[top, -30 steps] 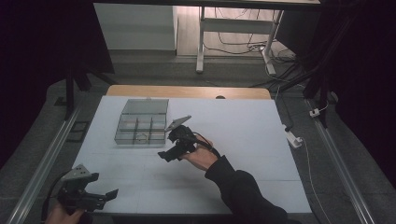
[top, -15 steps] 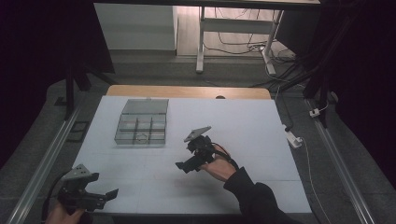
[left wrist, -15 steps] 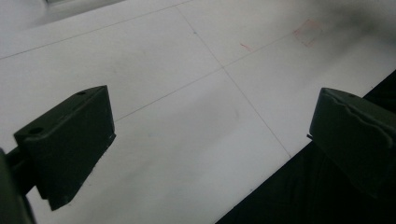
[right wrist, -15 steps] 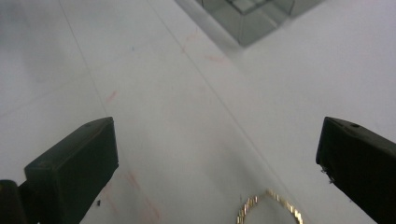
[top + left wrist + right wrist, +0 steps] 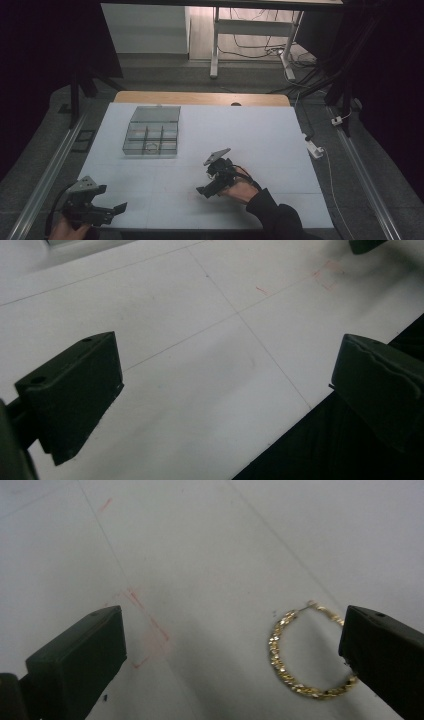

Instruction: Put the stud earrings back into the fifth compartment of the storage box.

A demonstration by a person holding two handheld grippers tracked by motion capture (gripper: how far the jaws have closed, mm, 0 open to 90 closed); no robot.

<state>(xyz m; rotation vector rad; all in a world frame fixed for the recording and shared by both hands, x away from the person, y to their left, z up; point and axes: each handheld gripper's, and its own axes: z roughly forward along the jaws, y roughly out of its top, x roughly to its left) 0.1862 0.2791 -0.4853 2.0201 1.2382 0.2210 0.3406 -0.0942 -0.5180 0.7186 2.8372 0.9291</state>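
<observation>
A gold hoop earring (image 5: pixel 274 647) lies flat on the white table (image 5: pixel 260 130). In the right gripper view it sits between the black jaws, close against the right one, which hides part of it. My right gripper (image 5: pixel 234 615) is open; its jaws have just been opening and neither pad touches the earring. From above, the right gripper (image 5: pixel 206 184) hangs low over the near middle of the table. The left gripper (image 5: pixel 119 209) rests at the near left corner, and its jaws (image 5: pixel 230 347) stand wide open over bare table.
A clear compartment box (image 5: pixel 151 135) with its lid up stands at the far left of the table. A faint red square mark (image 5: pixel 150 640) is drawn beside the earring. The table's near edge runs just under the left gripper.
The right gripper has travelled from beside the clear box toward the near side and to the right, sinking closer to the table. The left gripper has stayed put.
</observation>
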